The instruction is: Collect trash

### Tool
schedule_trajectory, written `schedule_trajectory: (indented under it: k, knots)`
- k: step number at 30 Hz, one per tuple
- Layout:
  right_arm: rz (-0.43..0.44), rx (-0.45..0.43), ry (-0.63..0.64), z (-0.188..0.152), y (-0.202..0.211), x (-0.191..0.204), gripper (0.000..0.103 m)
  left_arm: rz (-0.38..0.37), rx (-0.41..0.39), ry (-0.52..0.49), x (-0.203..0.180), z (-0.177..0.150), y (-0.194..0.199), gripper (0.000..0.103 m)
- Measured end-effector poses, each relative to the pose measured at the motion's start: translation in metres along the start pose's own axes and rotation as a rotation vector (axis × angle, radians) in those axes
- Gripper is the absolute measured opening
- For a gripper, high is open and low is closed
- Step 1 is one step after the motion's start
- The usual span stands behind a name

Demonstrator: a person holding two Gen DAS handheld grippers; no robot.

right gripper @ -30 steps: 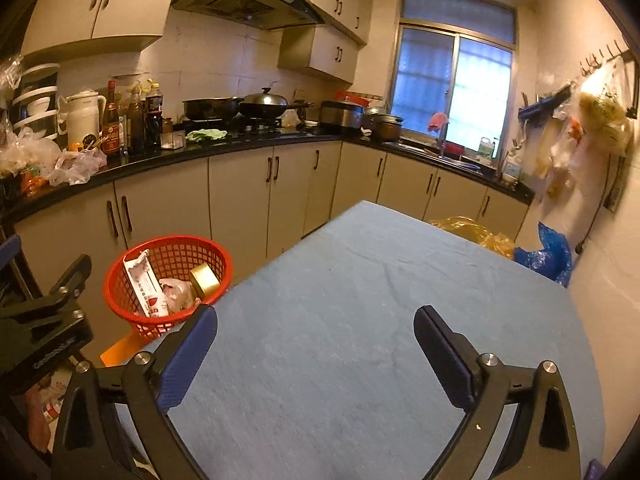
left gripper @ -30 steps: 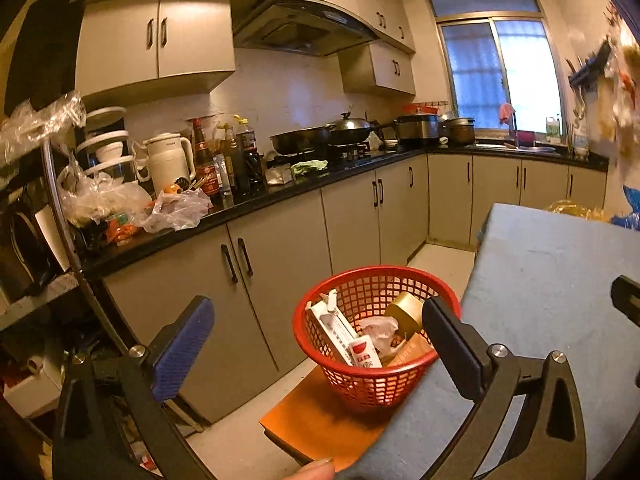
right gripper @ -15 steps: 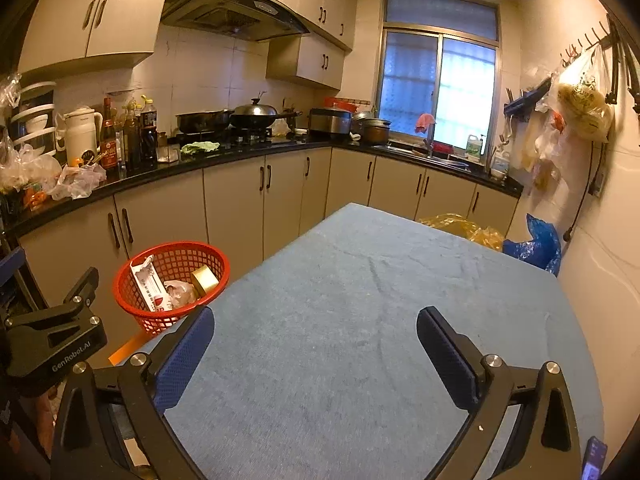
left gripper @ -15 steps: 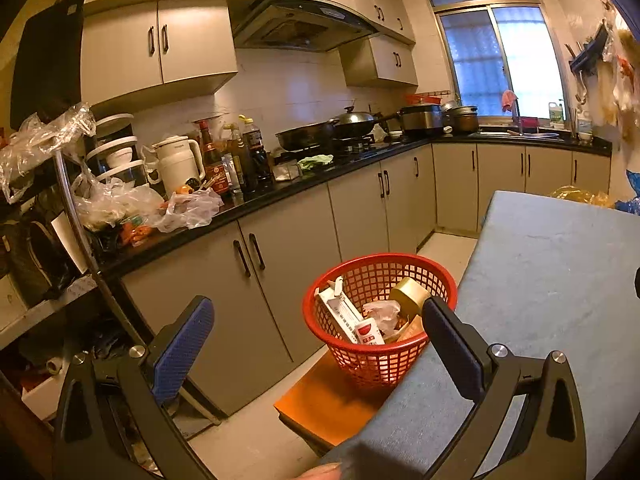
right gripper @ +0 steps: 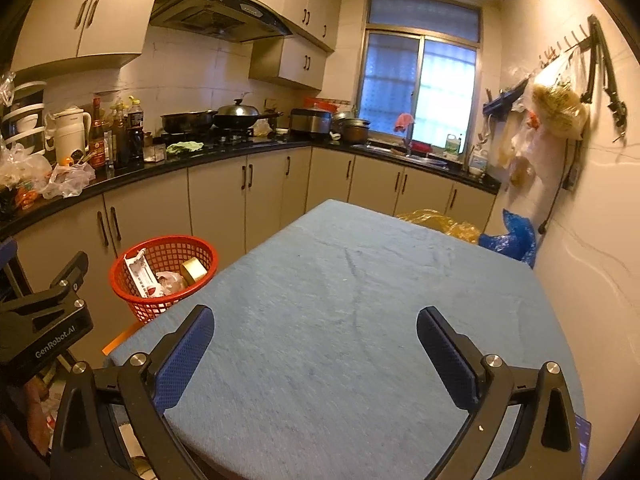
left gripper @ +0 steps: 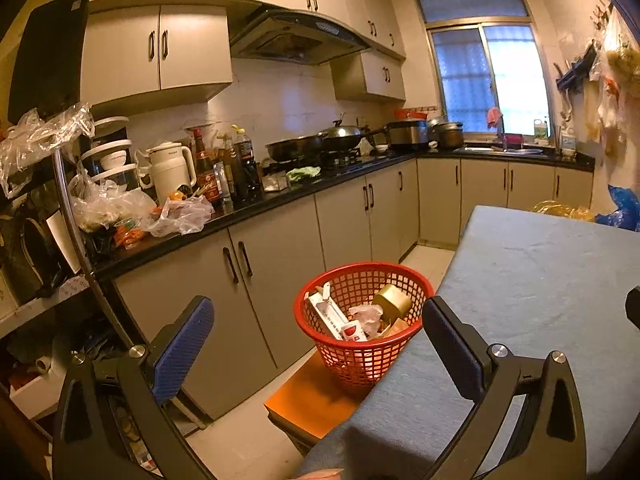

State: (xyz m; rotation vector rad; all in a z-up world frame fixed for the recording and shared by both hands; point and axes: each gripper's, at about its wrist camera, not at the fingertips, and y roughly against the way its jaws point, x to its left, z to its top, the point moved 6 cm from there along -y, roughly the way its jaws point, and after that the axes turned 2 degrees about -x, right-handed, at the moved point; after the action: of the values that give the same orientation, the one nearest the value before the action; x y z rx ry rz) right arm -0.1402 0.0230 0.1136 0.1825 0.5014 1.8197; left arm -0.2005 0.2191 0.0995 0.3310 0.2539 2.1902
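A red mesh basket stands on an orange stool beside the table's left edge. It holds a white carton, crumpled plastic and a gold tin. It also shows in the right wrist view. My left gripper is open and empty, back from the basket. My right gripper is open and empty above the blue-covered table. The left gripper's body shows at the left of the right wrist view.
A black counter over beige cabinets runs along the left and back, crowded with bottles, a white kettle, plastic bags and pans. A yellow bag and a blue bag lie past the table's far edge. A cluttered shelf stands at left.
Both grippers have drawn back and tilted up a little, so the basket and table sit lower and farther in view. Both stay open and empty.
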Motion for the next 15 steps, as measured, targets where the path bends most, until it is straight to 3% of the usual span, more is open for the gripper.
schedule_trajectory:
  k: [15]
  knots:
    - [-0.033, -0.018, 0.016, -0.001, 0.025, -0.006, 0.103, -0.012, -0.026, 0.020, -0.003, 0.007, 0.016, 0.103]
